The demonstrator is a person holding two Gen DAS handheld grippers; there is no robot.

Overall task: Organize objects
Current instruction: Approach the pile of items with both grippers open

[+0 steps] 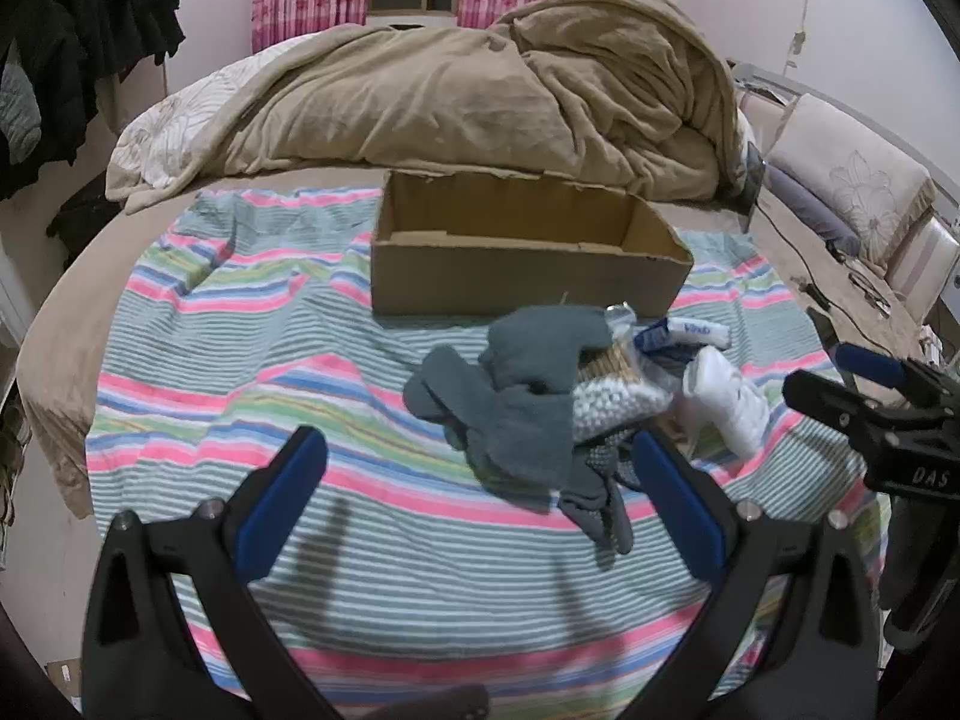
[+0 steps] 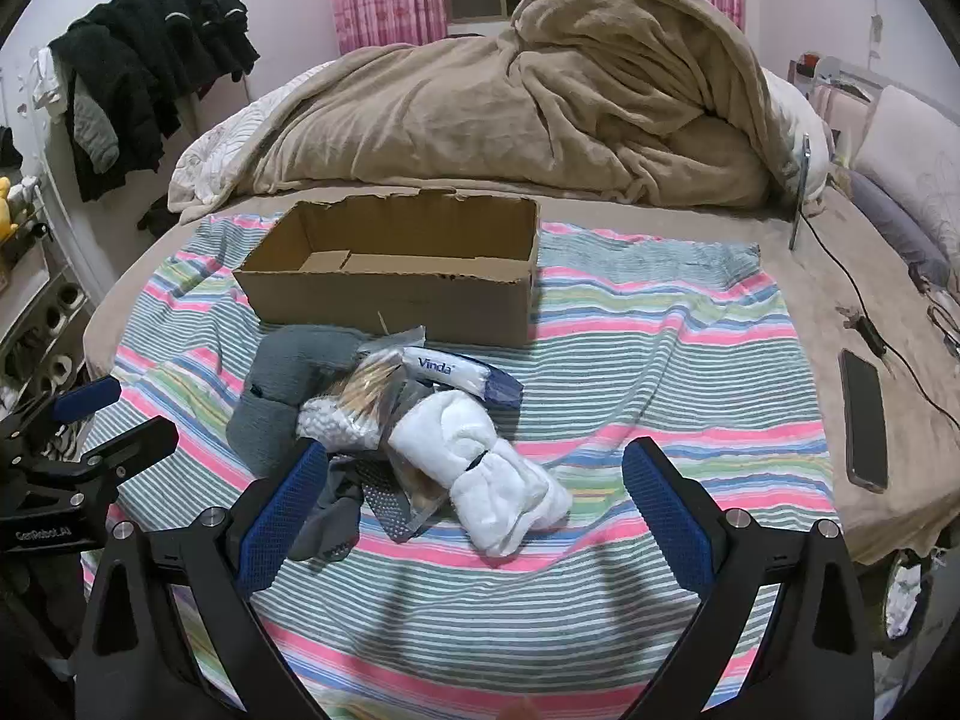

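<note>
An open empty cardboard box (image 1: 522,252) (image 2: 396,276) stands on a striped cloth (image 1: 240,360) (image 2: 660,360) on the bed. In front of it lies a pile: a grey towel (image 1: 516,384) (image 2: 282,384), a bag of cotton swabs (image 1: 612,390) (image 2: 354,402), a Vinda tissue pack (image 1: 684,333) (image 2: 456,375), rolled white socks (image 1: 726,396) (image 2: 492,468) and grey dotted socks (image 1: 594,498) (image 2: 336,516). My left gripper (image 1: 480,498) is open, just short of the pile. My right gripper (image 2: 474,498) is open around the near end of the white socks; it also shows in the left wrist view (image 1: 840,372).
A rumpled beige blanket (image 1: 480,90) (image 2: 540,108) lies behind the box. A black phone (image 2: 864,420) and cables (image 2: 864,312) lie on the bed at right. Dark clothes (image 2: 144,72) hang at left. Pillows (image 1: 840,180) sit at far right.
</note>
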